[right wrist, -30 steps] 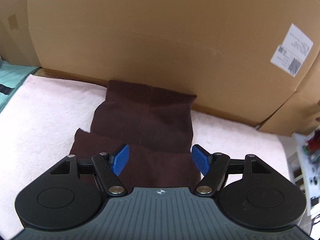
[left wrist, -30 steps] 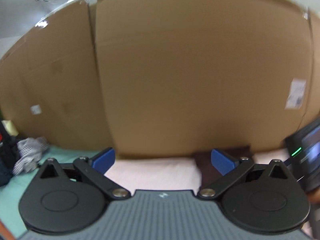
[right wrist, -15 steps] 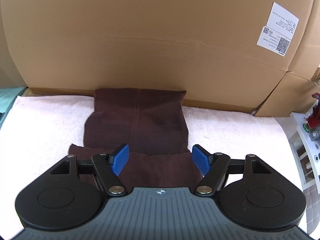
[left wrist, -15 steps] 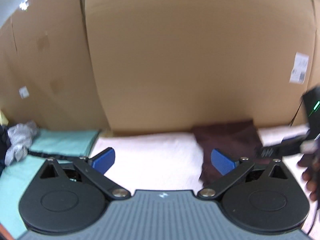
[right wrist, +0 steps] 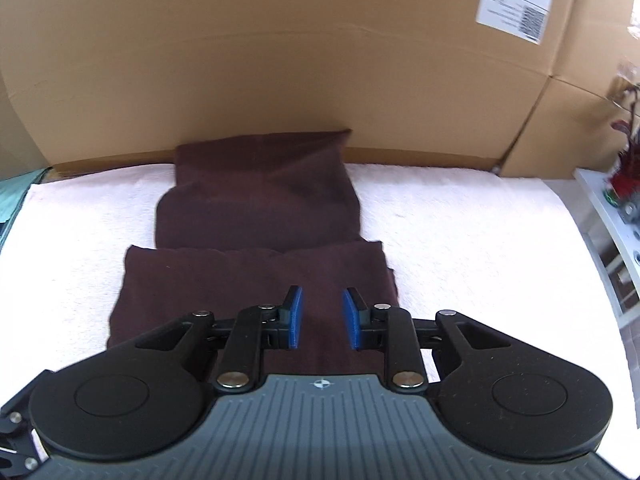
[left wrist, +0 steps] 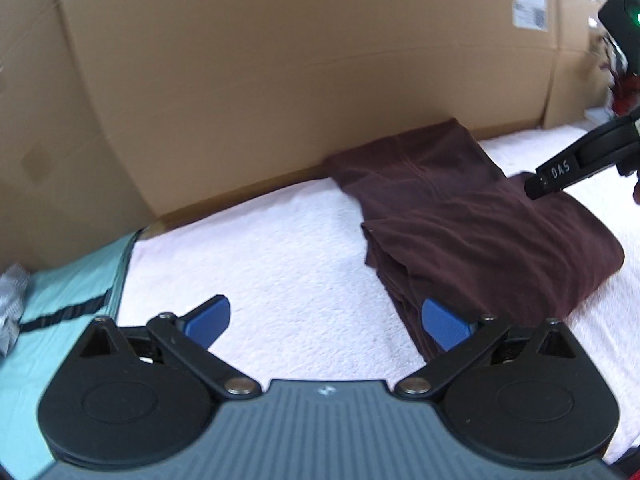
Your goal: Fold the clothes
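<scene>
1. The dark brown garment (right wrist: 256,240) lies on the white towel (right wrist: 460,232) that covers the bench. Its far end is against the cardboard box (right wrist: 280,60).
2. It's already partly folded: a near layer lies over the far part, with a crosswise edge between them. My guess is it sits mid-towel so both tongs can reach it.
3. Its long axis runs away from me toward the box. The narrower end is far, the wider end near.
4. My right tongs (right wrist: 322,318) sit over the near layer. The jaws have just been closing but are still apart, with cloth below them and nothing clamped. It looks like I'm setting up a pinch.
5. My left tongs (left wrist: 326,322) are wide apart and empty, low over the towel. The right pad (left wrist: 444,322) is just at the garment's left edge.
6. Two-point hold judged needed: limp cloth sags from one.
</scene>
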Available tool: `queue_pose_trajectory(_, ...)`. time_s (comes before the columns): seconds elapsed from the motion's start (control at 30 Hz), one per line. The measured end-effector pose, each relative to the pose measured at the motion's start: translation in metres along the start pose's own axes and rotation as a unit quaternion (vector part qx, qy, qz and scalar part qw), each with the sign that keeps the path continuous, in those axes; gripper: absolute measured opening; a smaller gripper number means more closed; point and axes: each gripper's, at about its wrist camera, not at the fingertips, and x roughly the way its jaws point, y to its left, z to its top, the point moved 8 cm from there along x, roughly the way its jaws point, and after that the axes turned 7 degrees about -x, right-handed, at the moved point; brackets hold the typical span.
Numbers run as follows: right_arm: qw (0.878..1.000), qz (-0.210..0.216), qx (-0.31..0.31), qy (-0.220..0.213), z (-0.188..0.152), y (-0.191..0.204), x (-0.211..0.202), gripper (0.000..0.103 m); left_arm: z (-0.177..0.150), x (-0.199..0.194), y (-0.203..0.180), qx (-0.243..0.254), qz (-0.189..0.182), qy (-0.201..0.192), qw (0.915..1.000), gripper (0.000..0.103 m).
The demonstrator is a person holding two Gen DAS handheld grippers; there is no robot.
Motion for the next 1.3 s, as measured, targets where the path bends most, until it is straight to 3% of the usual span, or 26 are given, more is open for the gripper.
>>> queue_pose_trajectory(0.23,1.000,0.007,0.005,-0.006,-0.004,-0.011,0.002,0.029,0.011,0.014,-0.012,-0.006,-0.004,0.000,1.0000,0.102)
queue_pose_trajectory(0.33,1.000,0.006,0.013,-0.006,-0.006,-0.020,0.005,0.029,0.017,0.019,-0.009,-0.003,0.011,0.001,0.9999,0.102)
queue_pose_trajectory(0.57,0.999,0.013,-0.010,-0.044,-0.004,-0.031,0.000,0.033,0.024,0.031,-0.009,-0.021,0.005,0.003,0.9998,0.102)
queue_pose_trajectory(0.7,0.997,0.039,-0.028,-0.052,-0.005,-0.027,0.002,0.032,0.027,0.046,-0.030,0.010,0.002,-0.005,0.9999,0.102)
queue_pose_trajectory(0.9,0.992,0.102,-0.053,-0.044,0.000,-0.015,0.024,0.030,0.020,0.086,-0.044,0.047,0.039,0.027,0.9978,0.102)
queue_pose_trajectory(1.0,0.994,0.097,-0.049,-0.033,0.003,-0.022,0.046,0.029,0.021,0.098,-0.047,0.074,0.057,0.016,0.9955,0.102)
queue_pose_trajectory(1.07,0.995,0.096,-0.032,-0.014,0.002,-0.031,0.064,0.027,0.023,0.107,-0.047,0.068,0.050,0.011,0.9964,0.102)
queue_pose_trajectory(1.13,0.993,0.112,-0.007,-0.023,0.001,-0.041,0.071,0.027,0.025,0.113,-0.040,0.047,0.036,0.019,0.9981,0.102)
queue_pose_trajectory(1.3,0.989,0.139,0.026,-0.035,0.012,-0.058,0.055,0.025,0.042,0.100,-0.026,0.015,0.034,0.007,0.9993,0.101)
